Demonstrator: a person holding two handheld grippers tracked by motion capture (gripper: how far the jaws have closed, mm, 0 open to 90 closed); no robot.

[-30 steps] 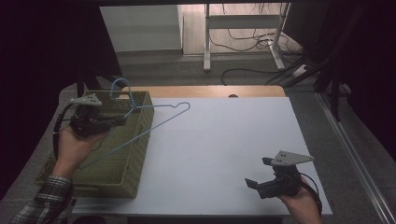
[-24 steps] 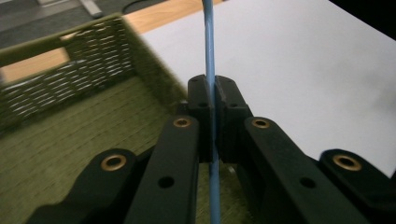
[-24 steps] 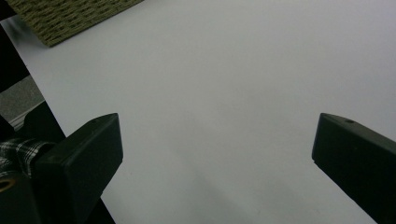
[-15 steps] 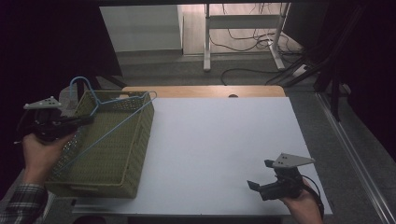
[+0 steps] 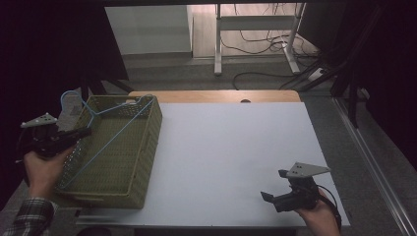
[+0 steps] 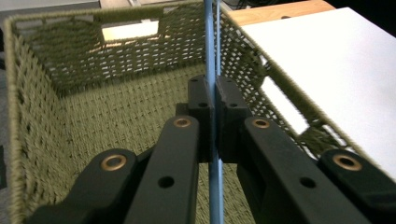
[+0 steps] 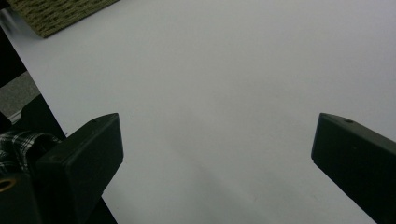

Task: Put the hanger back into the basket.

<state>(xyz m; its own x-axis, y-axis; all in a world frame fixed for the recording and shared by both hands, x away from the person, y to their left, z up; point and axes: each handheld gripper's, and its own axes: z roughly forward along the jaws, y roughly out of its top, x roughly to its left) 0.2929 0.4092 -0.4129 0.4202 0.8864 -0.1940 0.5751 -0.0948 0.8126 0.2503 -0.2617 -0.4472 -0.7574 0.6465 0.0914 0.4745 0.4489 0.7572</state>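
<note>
White table (image 5: 231, 147) carries a green basket (image 5: 142, 147) at its left edge. Nearest, the right claw (image 5: 269, 196) gapes wide, holding nothing. Farther off, the left claw (image 6: 214, 100) is clenched on a blue hanger (image 5: 105, 142), whose lower end dips into the basket.

The basket (image 5: 142, 147) is olive green with an open woven pattern; the wire hanger (image 5: 105, 137) lying across it is light blue; the table (image 5: 231, 157) has a plain white top and a light wooden strip along its far edge; both the left gripper (image 5: 83, 132) and the right gripper (image 5: 271, 192) are black with pale grey plates on top, the left showing brass-coloured rivets; the person's sleeve (image 5: 27, 219) is plaid in dark and light checks.
</note>
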